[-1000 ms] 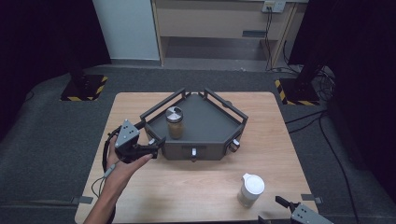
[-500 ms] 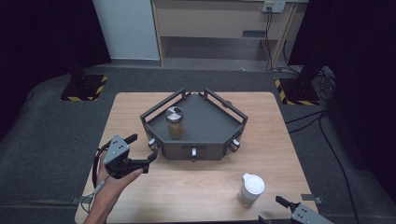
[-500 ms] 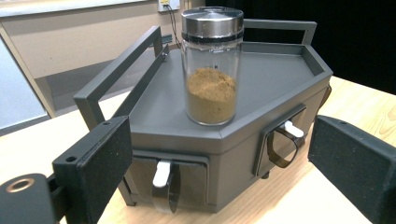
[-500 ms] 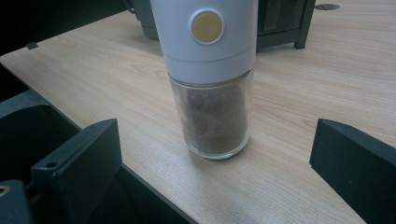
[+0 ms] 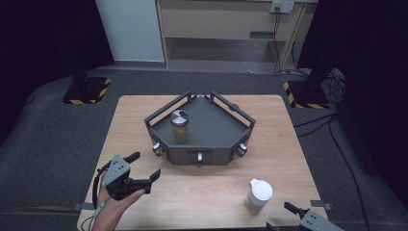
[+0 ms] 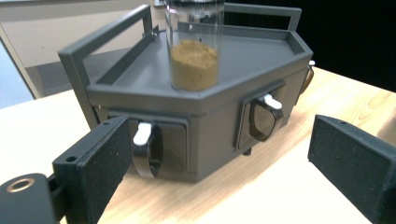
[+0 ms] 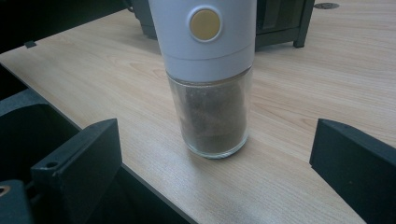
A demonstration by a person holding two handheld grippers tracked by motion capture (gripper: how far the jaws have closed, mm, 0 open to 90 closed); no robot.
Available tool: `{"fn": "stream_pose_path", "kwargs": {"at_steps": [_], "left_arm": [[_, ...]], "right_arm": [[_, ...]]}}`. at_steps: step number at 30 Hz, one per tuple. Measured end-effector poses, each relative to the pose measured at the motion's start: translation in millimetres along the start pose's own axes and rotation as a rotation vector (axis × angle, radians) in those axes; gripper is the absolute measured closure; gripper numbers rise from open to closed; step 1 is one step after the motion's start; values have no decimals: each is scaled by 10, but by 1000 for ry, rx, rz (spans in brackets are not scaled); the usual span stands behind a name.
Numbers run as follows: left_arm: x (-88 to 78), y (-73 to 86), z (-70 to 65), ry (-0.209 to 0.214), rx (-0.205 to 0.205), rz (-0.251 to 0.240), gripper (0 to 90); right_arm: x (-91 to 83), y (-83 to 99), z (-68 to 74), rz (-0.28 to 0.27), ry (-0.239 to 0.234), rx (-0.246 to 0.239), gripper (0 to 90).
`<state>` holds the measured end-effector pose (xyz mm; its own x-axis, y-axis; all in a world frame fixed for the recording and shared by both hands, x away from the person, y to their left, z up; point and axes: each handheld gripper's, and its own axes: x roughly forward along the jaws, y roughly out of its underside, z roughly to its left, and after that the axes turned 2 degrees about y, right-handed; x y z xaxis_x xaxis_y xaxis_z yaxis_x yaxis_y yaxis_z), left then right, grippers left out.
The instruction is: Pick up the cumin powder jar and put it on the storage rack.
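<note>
Two jars share the table (image 5: 144,120): a steel-lidded jar (image 5: 179,126) of tan powder stands on the grey rack (image 5: 216,130) at the table's middle, near the rack's left rail, and a white-capped jar (image 5: 257,196) stands alone near the table's front right corner. From above, both read as small cylinders. The left gripper view brings the rack's front close: the jar (image 6: 194,44) stands upright just behind the rack's front lip, its lid cut off by the top of the view, and two clips (image 6: 147,145) with white tabs sit in recesses on the rack's face (image 6: 205,126). The right gripper view adds the white-capped jar's (image 7: 208,74) round yellow button and the dark powder filling its glass base.

Left hand-held gripper (image 5: 144,166) hangs over the table's front left corner, jaws spread wide, gripping nothing, well short of the rack. Right hand-held gripper (image 5: 291,214) lies at the table's front edge, jaws likewise spread, the white-capped jar standing ahead of them, untouched.
</note>
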<state>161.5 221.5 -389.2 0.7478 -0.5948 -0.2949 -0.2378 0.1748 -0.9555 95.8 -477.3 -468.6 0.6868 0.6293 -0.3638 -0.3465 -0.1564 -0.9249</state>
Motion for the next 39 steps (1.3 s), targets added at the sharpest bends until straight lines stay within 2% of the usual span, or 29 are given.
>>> {"fn": "stream_pose_path", "kwargs": {"at_steps": [8,23,29,39], "left_arm": [[-93,122,-39,-2,-2,23,55],[-240,349,-156,-13,-24,33,59],[-290,421,-193,-17,-37,37,62],[-364,603,-282,-25,-83,34,62]], "right_arm": [[-3,1,1,-1,2,-1,24],[5,-5,18,0,-2,-4,24],[4,-5,20,-1,-1,-4,25],[-2,-3,22,-4,1,-5,25]]}}
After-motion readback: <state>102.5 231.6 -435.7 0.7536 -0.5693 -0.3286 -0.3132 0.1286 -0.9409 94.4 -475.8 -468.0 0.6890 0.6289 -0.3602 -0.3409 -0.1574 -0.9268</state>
